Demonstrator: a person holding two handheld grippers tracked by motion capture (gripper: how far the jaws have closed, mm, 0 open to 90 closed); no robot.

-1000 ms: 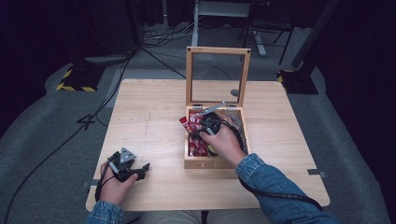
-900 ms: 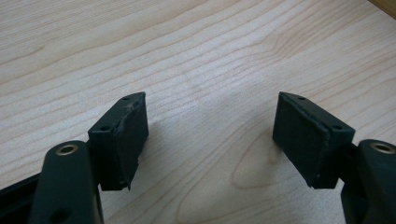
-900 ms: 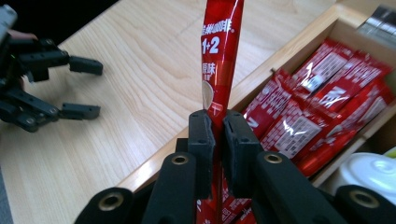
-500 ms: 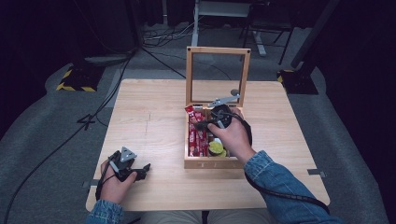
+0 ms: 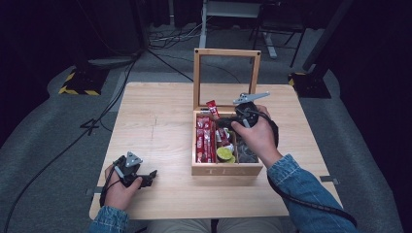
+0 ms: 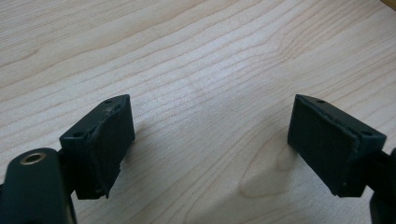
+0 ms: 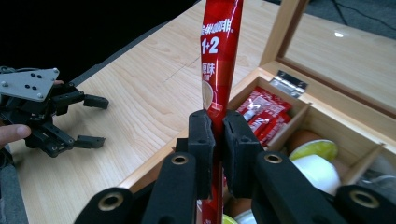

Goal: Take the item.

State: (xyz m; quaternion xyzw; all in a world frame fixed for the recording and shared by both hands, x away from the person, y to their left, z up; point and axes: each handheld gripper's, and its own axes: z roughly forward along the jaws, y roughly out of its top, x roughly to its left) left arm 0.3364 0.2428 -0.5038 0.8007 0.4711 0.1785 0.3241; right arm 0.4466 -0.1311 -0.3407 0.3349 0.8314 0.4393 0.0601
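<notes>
Pale wooden table (image 5: 160,121), set on dark carpeted floor, bears an open tea box (image 5: 227,170) with its glazed lid raised. The right gripper (image 5: 219,120) is closed on a red sachet (image 7: 219,56), which is held upright above the box's left compartments, where similar red sachets (image 5: 204,141) lie. The left gripper (image 5: 151,177) is rested near the table's front-left edge; its jaws have just been opening and are spread wide, with nothing between them.

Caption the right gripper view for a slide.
Right gripper clamps a red coffee sachet upright above the open wooden tea box.
</notes>
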